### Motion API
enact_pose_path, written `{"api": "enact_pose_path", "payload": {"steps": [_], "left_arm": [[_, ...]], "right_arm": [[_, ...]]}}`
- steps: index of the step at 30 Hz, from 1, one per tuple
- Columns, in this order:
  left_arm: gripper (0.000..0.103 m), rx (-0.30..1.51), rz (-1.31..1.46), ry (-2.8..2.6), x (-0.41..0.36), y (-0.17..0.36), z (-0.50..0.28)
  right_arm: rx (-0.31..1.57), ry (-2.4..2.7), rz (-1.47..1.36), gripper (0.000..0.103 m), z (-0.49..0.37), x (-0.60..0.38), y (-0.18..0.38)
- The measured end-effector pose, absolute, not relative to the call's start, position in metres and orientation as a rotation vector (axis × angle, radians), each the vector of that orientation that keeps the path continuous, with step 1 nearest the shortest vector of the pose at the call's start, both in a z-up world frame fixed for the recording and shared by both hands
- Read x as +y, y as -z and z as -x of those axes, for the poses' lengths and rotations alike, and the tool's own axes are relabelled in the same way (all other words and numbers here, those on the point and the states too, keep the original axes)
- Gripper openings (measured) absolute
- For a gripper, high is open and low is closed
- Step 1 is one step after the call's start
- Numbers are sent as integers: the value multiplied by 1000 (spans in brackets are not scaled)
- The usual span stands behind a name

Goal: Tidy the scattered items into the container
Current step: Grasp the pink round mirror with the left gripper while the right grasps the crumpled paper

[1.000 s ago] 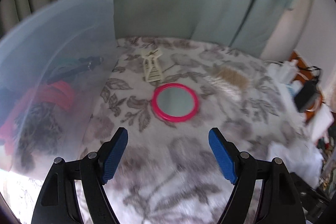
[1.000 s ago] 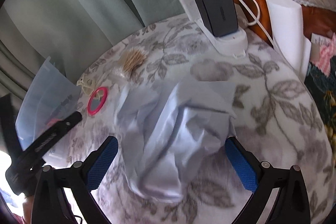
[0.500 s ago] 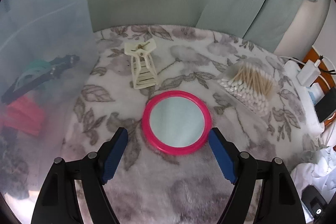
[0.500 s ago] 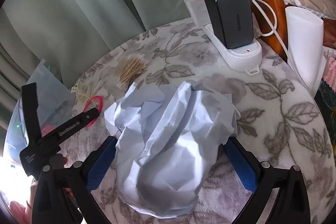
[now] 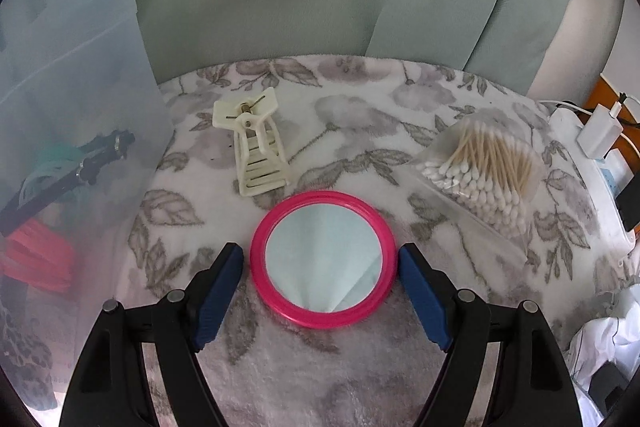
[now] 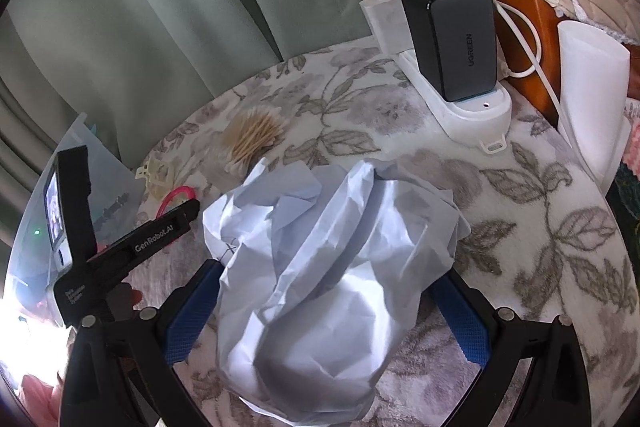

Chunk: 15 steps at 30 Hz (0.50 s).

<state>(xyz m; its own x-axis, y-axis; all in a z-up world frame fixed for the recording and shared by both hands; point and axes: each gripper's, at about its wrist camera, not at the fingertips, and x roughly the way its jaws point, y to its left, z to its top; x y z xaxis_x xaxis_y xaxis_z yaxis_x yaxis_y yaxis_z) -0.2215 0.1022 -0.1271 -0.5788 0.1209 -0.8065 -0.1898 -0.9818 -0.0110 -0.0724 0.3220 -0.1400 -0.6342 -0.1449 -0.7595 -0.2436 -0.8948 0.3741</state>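
A round pink-rimmed mirror (image 5: 323,259) lies flat on the floral cloth. My left gripper (image 5: 320,263) is open and straddles it, with a blue pad close beside each side of the rim. A cream hair clip (image 5: 258,151) and a bag of cotton swabs (image 5: 486,171) lie just beyond. The translucent container (image 5: 80,67) stands at the left with red, teal and black items inside. In the right wrist view a crumpled white paper (image 6: 332,267) sits between the wide-open fingers of my right gripper (image 6: 324,311), its sides near both pads.
A white power strip (image 6: 460,99) with a black charger (image 6: 456,43) and cables stands at the table's far right. A white paper roll (image 6: 592,99) leans beyond it. Green curtains hang behind the round table edge. A person's hand (image 6: 120,297) holds the left tool.
My left gripper swung away from the container and came down over the mirror, which now lies between its pads. The right gripper closed in on the crumpled paper. Both jaw openings look unchanged.
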Motion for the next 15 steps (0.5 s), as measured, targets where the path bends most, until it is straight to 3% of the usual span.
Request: {"api": "enact_pose_path", "payload": {"steps": [15], "left_arm": [[74, 105, 1338, -2648, 114, 131, 221]], "right_arm": [[742, -2706, 1305, 102, 64, 334, 138]]}}
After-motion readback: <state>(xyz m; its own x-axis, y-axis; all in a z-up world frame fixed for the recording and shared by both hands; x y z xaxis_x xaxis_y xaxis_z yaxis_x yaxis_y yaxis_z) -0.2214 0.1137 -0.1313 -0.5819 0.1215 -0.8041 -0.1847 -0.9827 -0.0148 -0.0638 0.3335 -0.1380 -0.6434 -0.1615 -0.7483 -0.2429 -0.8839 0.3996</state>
